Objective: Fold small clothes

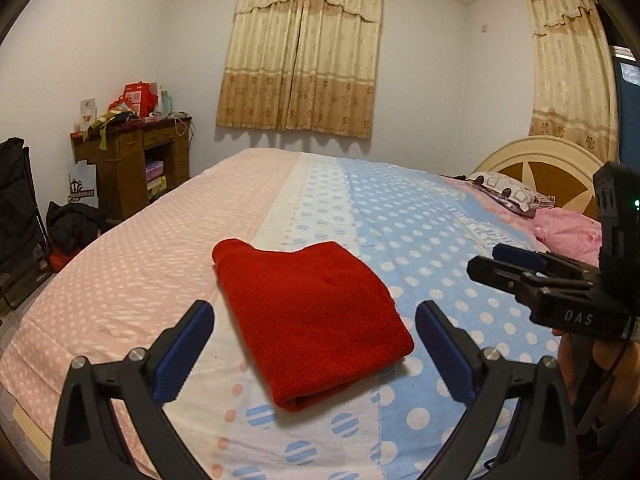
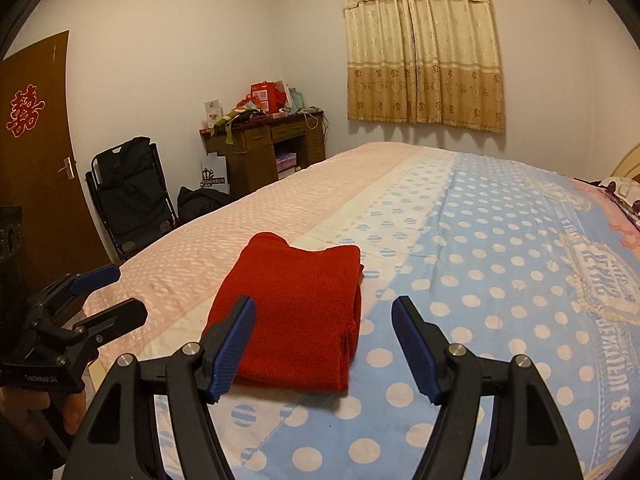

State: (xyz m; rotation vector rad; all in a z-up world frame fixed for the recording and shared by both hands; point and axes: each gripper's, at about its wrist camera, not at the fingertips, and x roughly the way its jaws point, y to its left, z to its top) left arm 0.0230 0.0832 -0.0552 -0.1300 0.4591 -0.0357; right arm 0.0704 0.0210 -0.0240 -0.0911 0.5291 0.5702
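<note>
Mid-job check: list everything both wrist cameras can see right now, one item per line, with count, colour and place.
garment: 1, red, folded, on the bed between both grippers
bedspread: 1, pink, white and blue with dots, covering the bed
pillow: 1, patterned, at the headboard end
headboard: 1, cream and tan, far right
curtains: 2 sets, beige, closed over the windows
desk: 1, dark wood, cluttered, in the corner
folding chair: 1, black, by the door
door: 1, brown, red emblem, left wall
left gripper: 1, black with blue pads, open, empty
right gripper: 1, same, open, empty
</note>
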